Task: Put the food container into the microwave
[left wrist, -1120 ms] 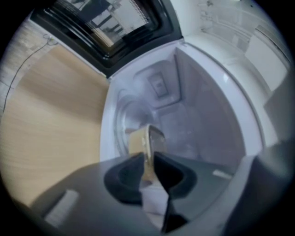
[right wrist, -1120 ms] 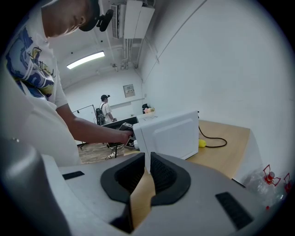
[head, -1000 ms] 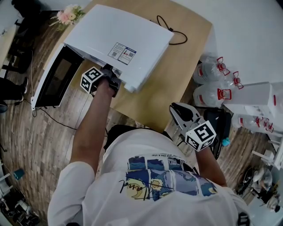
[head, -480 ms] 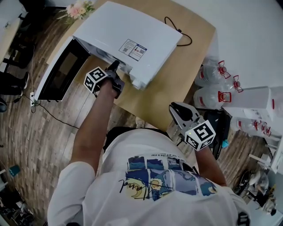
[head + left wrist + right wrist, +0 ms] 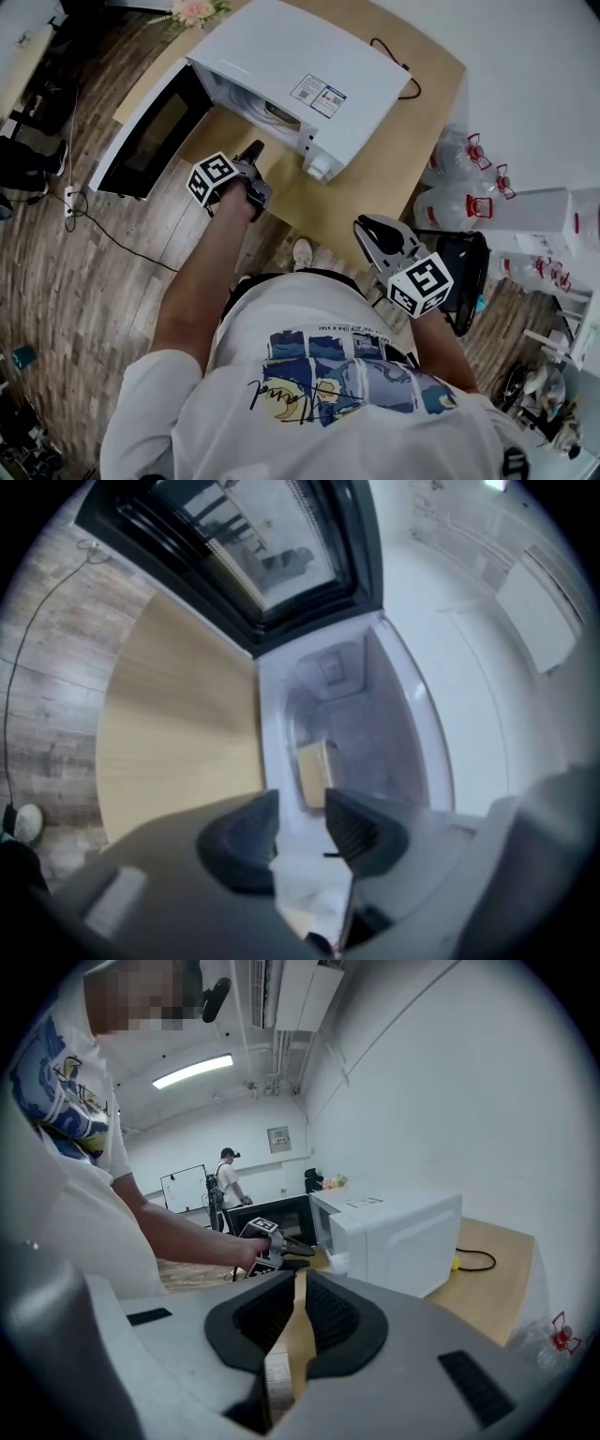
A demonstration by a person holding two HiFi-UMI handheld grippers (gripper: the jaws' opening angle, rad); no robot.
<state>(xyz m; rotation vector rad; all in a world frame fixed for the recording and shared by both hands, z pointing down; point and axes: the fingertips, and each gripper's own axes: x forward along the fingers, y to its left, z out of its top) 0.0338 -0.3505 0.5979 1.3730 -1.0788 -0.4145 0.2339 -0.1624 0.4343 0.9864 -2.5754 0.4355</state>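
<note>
The left gripper (image 5: 251,153) has drawn back, jaws apart, leaving the tan rectangular food container (image 5: 314,772) inside the white boxy microwave (image 5: 281,47); the right gripper (image 5: 373,232) is almost closed, empty.

Wood-plank floor (image 5: 56,281), wooden table (image 5: 375,187), white wall (image 5: 450,1072), ceiling strip light (image 5: 192,1071), possibly whiteboard (image 5: 183,1190).

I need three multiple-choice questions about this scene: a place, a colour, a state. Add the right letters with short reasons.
1. Where is the food container relative to the microwave? A) inside it B) on top of it C) behind it
2. What colour is the microwave's casing? A) red B) white C) green
3. How is the microwave door? A) shut B) taken off C) open
Answers: 1 A, it lies in the cavity beyond the left gripper's parted jaws; 2 B, the top and sides are white; 3 C, it stands swung wide.
</note>
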